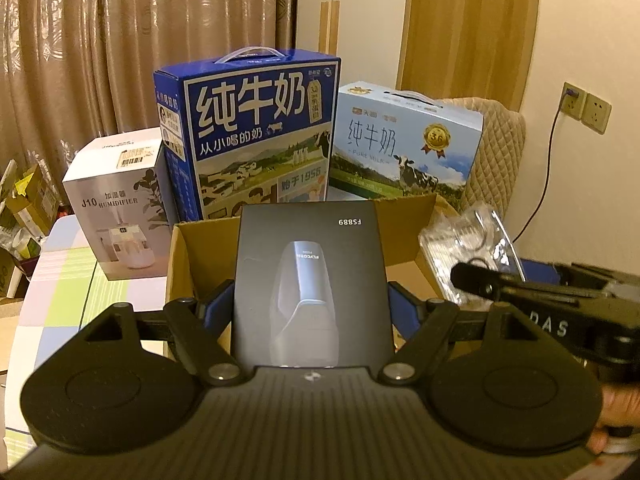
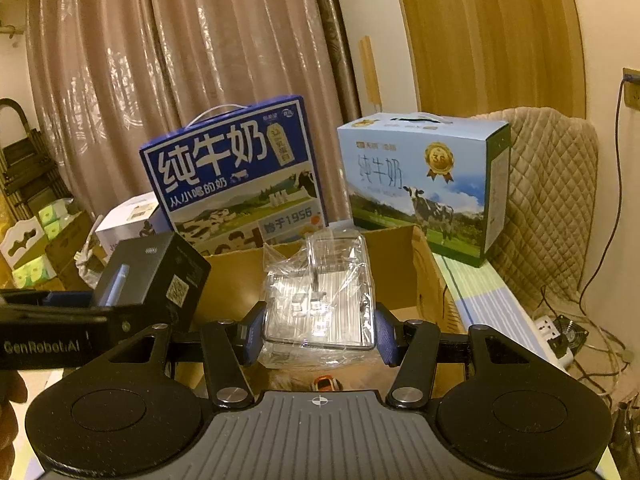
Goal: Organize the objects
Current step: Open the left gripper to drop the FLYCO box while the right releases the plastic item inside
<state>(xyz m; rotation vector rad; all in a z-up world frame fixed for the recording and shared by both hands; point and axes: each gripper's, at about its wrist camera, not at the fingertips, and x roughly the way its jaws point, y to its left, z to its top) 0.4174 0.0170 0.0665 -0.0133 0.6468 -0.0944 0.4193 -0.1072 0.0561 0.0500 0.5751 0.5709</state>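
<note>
My left gripper (image 1: 310,304) is shut on a black shaver box (image 1: 312,280) marked FS889, held over the open cardboard box (image 1: 182,248). In the right wrist view the same black shaver box (image 2: 160,276) hangs at the left above the cardboard box (image 2: 424,256). My right gripper (image 2: 320,330) is shut on a clear plastic-wrapped package (image 2: 320,292), also over the box opening. From the left wrist view that clear package (image 1: 472,240) shows at the right, beyond the right gripper's black body.
Behind the cardboard box stand a dark blue milk carton (image 1: 256,128), a light blue milk carton (image 1: 404,144) and a white humidifier box (image 1: 116,200) on a checked tablecloth (image 1: 68,280). Curtains hang behind. A power strip (image 2: 556,336) and cables lie at the right. A small orange toy (image 2: 326,382) lies inside the box.
</note>
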